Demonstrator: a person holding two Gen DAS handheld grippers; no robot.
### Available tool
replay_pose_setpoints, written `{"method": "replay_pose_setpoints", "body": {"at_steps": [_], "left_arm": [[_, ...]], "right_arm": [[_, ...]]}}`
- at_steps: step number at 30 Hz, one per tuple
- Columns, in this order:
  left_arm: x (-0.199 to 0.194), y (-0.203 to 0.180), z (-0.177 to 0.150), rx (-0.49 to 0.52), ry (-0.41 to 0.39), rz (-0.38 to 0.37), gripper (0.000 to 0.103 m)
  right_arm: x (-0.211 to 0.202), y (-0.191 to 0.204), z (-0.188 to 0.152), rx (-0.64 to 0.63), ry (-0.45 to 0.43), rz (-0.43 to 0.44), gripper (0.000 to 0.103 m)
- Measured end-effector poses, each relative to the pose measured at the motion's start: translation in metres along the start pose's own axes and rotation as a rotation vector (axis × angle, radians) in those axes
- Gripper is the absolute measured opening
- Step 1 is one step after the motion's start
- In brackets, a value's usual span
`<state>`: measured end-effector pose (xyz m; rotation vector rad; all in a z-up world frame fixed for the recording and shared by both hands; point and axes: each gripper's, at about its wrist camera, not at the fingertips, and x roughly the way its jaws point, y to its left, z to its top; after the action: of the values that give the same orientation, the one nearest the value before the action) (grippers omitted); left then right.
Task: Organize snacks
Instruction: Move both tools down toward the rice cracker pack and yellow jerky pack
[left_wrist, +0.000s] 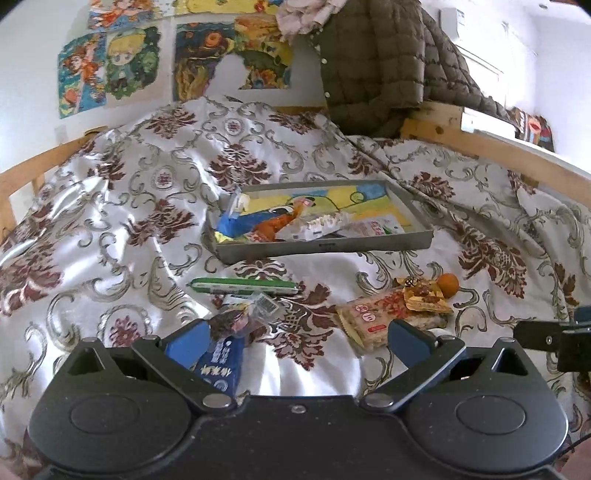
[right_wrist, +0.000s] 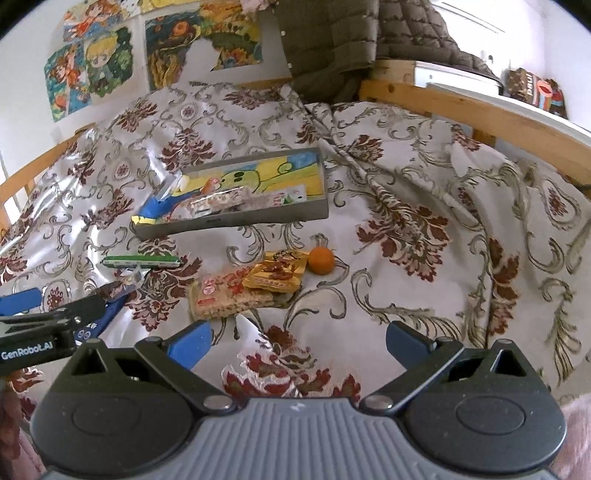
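A grey tray (left_wrist: 325, 244) (right_wrist: 236, 218) lies on the bed and holds several snack packets. In front of it lie a green stick snack (left_wrist: 243, 286) (right_wrist: 140, 262), a rice cracker pack (left_wrist: 373, 319) (right_wrist: 229, 297), a yellow packet (left_wrist: 424, 297) (right_wrist: 277, 275) resting on that pack, and a small orange (left_wrist: 448, 284) (right_wrist: 321, 260). My left gripper (left_wrist: 299, 343) is open; a blue packet (left_wrist: 221, 365) with a clear wrapper (left_wrist: 240, 317) lies against its left finger. My right gripper (right_wrist: 299, 343) is open over bare cover, just short of the cracker pack.
The floral bedcover (right_wrist: 406, 229) is rumpled, with folds on the right. A wooden bed rail (right_wrist: 480, 114) runs along the right, and a quilted coat (left_wrist: 373, 59) hangs at the back. Posters cover the wall.
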<state>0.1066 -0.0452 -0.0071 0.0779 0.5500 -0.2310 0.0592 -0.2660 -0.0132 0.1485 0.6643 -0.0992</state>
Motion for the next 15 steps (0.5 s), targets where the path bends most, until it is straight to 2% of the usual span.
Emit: {"method": "replay_pose_setpoints", "body": {"at_steps": [4,10,15], "left_arm": [[0.017,-0.004,0.009,0.048,0.023,-0.025,0.102],[0.056,-0.005,0.017,0.118,0.092,-0.128,0.102],[0.090,-0.013,0.021,0.212,0.096,-0.205,0.102]], "right_arm": [[0.013,-0.004,0.012,-0.017,0.008,0.029,0.103],[0.039,-0.013,0.026,-0.015,0.047,0.086,0.103],[0.074,-0.021,0.037,0.016,0.104,0.127,0.103]]}}
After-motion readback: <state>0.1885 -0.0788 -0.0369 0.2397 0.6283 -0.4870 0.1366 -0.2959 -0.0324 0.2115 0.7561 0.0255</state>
